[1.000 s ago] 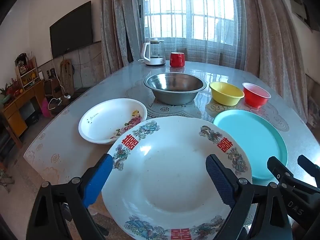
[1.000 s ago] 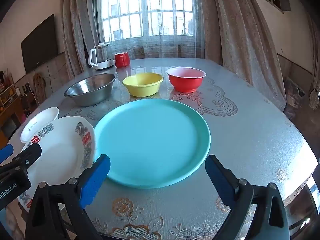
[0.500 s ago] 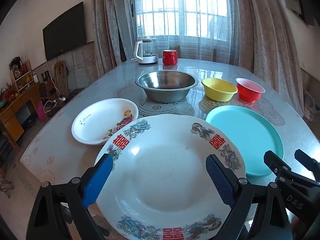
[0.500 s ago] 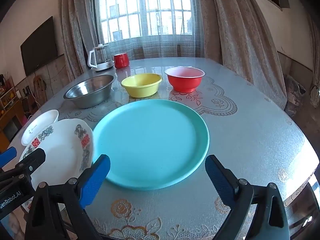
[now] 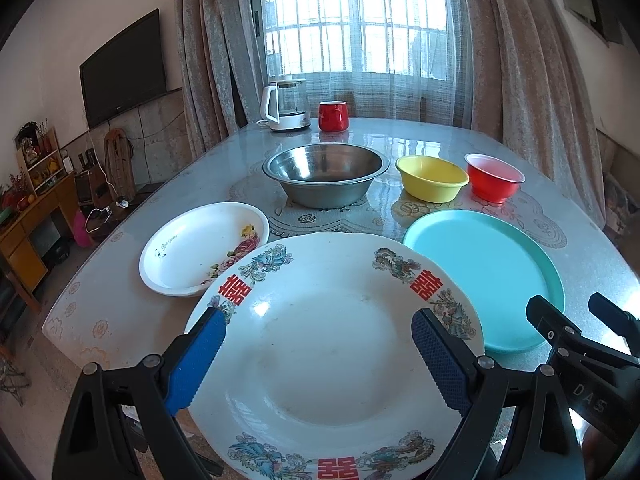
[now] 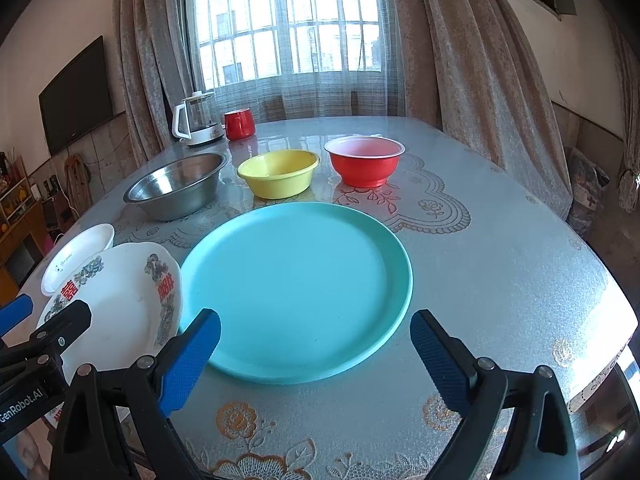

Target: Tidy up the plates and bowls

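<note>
Left wrist view shows your left gripper with jaws spread wide over the near white plate, likely to grab its rim, while your right gripper waits released before the teal plate on the table.

At the far end of my table, upper middle of the frame, a white electric kettle stands just left of a red mug. Behind them hang lace-veiled window bars and heavy curtains. A black television is on the left wall, above a wooden shelf.
</note>
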Demonstrator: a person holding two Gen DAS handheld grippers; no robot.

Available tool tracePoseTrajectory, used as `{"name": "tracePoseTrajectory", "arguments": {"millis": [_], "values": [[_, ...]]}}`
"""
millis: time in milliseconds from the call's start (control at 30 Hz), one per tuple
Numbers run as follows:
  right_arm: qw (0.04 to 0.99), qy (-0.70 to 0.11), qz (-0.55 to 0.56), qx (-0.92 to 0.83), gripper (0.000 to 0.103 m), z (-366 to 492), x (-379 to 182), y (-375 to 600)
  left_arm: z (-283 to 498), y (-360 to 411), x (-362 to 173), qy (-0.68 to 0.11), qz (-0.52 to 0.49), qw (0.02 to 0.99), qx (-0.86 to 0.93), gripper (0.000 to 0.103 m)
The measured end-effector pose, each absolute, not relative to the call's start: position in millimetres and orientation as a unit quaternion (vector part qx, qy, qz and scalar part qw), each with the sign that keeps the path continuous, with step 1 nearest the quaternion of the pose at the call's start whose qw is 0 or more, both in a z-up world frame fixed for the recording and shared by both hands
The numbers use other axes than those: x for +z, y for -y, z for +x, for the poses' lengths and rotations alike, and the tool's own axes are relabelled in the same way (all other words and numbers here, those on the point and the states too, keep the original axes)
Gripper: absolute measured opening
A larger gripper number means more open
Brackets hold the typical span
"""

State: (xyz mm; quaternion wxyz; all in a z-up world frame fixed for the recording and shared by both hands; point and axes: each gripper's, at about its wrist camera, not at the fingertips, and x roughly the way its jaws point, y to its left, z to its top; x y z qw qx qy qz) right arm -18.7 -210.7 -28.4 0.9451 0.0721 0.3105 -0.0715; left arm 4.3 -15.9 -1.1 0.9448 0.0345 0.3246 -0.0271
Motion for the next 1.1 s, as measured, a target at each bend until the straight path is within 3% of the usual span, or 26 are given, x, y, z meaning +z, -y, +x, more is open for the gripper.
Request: {"name": "tracePoseTrajectory", "arguments": {"millis": [1100], "values": [[0.946, -0.302, 0.082, -0.08, 0.098, -22.0, -24.3, 218.4, 2.8, 26.6, 3.8, -0.321, 0.047, 0.945, -0.042, 0.095]]}}
